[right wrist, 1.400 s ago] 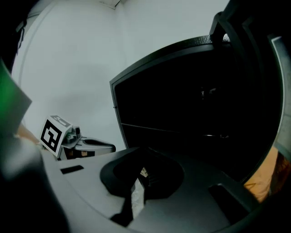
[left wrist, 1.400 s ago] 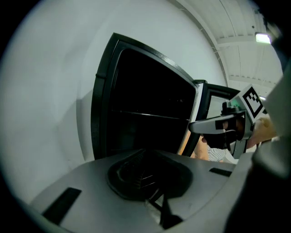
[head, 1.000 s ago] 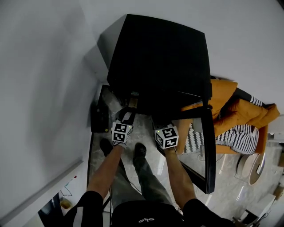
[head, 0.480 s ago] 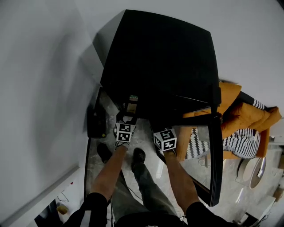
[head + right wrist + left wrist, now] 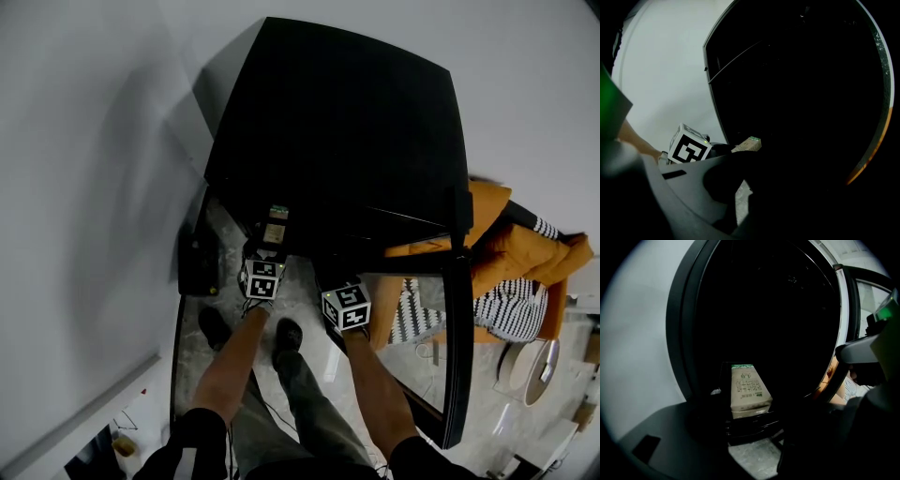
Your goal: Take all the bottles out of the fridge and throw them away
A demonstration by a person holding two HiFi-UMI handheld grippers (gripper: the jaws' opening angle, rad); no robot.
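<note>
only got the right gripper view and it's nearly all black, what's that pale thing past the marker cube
Observer: A beige rectangular carton with a green top edge. The left gripper view shows its printed face toward the camera.
Operator: is the left one gripping it
Observer: No. The left gripper has just been opening its fingers. They stand wide apart, with the carton between them.
Operator: where's the fridge door
Observer: In the head view the black fridge has its glass door swung open on the person's right.
</note>
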